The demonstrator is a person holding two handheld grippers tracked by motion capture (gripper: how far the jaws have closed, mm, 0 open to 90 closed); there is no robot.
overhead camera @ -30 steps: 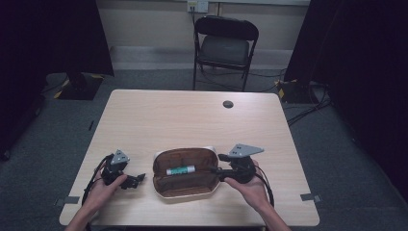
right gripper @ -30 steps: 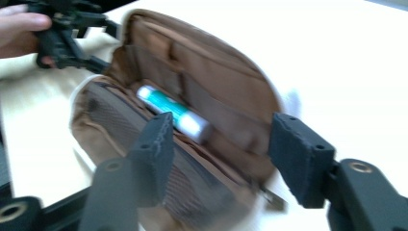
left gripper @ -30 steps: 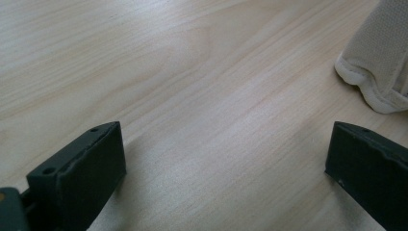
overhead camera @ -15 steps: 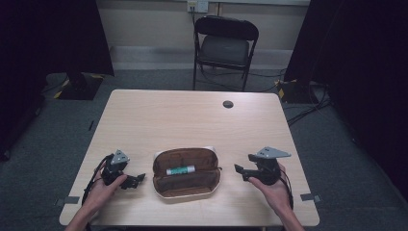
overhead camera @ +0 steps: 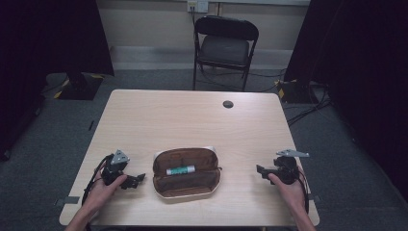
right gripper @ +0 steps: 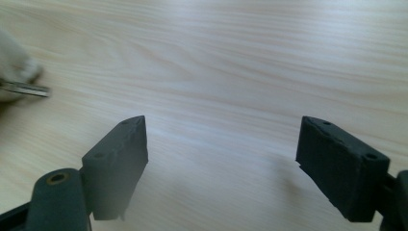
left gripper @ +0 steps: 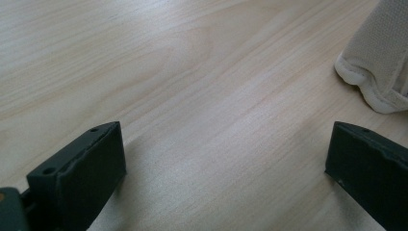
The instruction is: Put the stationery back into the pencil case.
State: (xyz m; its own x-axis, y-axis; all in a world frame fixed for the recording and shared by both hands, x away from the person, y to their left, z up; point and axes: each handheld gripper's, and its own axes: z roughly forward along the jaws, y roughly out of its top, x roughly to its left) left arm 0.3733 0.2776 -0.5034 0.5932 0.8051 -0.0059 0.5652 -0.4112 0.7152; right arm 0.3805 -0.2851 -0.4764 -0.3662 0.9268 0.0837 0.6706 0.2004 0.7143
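- Brown and lying open on the bench point(overhead camera: 159, 115), the pouch point(overhead camera: 186, 179) sits between the 2 grippers, with a green-and-white tube point(overhead camera: 181, 170) resting inside it.
- Left gripper point(overhead camera: 137, 179) rests on the bench with its fingers point(left gripper: 79, 175) spread wide and nothing between them; the pouch's pale edge point(left gripper: 373, 67) lies just beyond the far fingertip.
- Right gripper point(overhead camera: 260, 171) sits well apart from the pouch, its fingers point(right gripper: 115, 161) likewise spread and empty above bare wood.
- At the edge of the right gripper view a blurred metal piece point(right gripper: 24, 88) shows, possibly the zipper pull.
- My reading: the packing step looks finished or paused, with both hands drawn off.
- Closing the pouch would probably call for 1 gripper to pin its edge while the other pinches the pull.
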